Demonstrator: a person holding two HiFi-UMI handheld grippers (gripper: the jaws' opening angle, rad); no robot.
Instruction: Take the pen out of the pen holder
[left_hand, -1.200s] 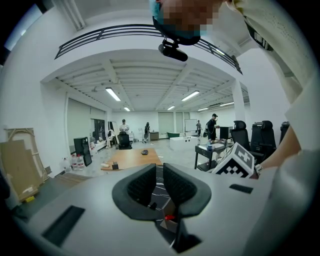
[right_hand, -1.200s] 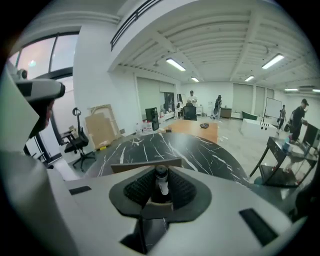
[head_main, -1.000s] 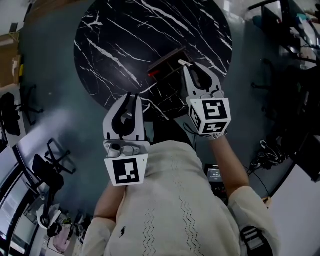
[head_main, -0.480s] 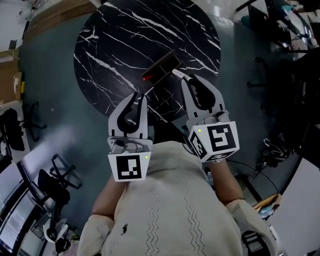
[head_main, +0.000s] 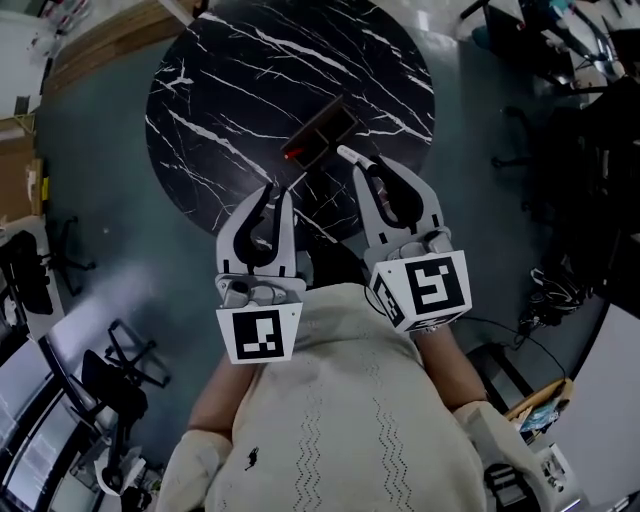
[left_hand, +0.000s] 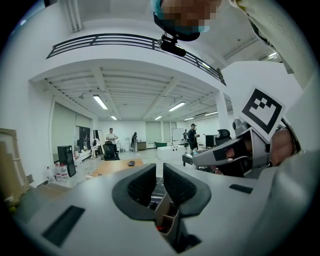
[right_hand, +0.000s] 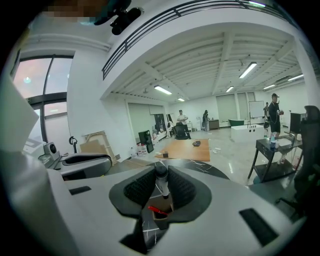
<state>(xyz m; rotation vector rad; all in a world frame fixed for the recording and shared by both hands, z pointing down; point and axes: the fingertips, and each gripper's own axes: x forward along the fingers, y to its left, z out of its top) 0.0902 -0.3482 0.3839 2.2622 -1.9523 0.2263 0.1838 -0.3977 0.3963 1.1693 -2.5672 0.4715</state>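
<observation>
Pen (right_hand: 160, 179) is pinched between right gripper (head_main: 368, 165) fingers, just above pen holder (head_main: 322, 130) on worktop (head_main: 230, 80). Left gripper (head_main: 272, 192) fingers are slightly apart and empty. Risk: the hold is narrow, so a jerk or tilt could make the pen slip and drop.

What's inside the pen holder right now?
A red pen shows at one end of the pen holder. The right gripper grips another pen. The holder's other compartments look dark, and the jaws cover part of it, so I cannot tell what else it holds.
</observation>
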